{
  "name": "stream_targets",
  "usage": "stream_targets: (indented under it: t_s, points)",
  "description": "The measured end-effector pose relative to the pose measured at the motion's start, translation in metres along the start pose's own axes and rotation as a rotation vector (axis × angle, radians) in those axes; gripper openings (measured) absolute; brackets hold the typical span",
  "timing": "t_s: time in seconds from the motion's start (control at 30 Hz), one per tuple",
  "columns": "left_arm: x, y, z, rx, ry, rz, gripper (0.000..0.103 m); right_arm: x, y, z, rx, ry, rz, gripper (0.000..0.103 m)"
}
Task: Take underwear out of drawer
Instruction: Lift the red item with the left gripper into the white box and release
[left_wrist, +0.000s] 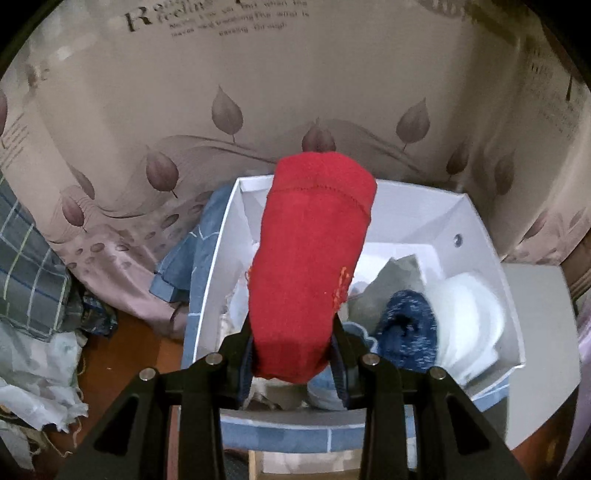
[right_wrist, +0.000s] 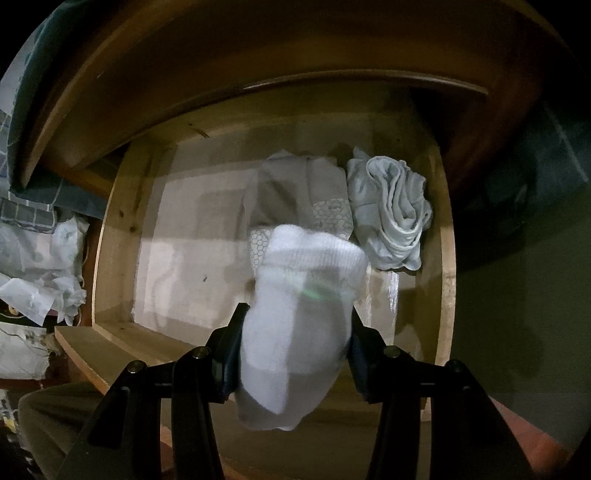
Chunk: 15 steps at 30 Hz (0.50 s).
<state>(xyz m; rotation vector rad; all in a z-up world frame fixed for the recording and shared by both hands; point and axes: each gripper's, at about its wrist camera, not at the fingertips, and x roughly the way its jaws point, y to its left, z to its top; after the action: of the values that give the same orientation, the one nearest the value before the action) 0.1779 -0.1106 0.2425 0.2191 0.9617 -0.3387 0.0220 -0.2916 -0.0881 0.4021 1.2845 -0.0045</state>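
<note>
The rolled red fabric bundle (left_wrist: 312, 266) hides part of the white box's (left_wrist: 480, 236) contents; the white ribbed sock (right_wrist: 299, 314) is motion-blurred, covering the honeycomb-patterned cloth (right_wrist: 330, 214).

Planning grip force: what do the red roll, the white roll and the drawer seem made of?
Red roll: soft knit fabric, matte, stitched hem line visible; left claw is shut on it.
White roll: knit, ribbed band, likely cotton; right claw holds it.
Drawer: pale unfinished-looking wood, showing knots and grain.

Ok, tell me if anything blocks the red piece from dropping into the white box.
Nothing visible does. The left gripper holds the red garment above the open white box, already part-filled with clothes.
</note>
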Motion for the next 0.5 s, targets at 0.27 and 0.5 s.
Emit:
stream_targets:
  t_s: [0.27,0.5]
  points:
    - [0.012,-0.008,-0.009,0.030,-0.019,0.041,0.042,0.002,0.002,0.002,-0.007,0.005,-0.001,0.046]
    - [0.007,-0.004,-0.019,0.009,-0.022,0.043,0.050,0.002,0.003,0.001,-0.009,0.007,-0.007,0.046]
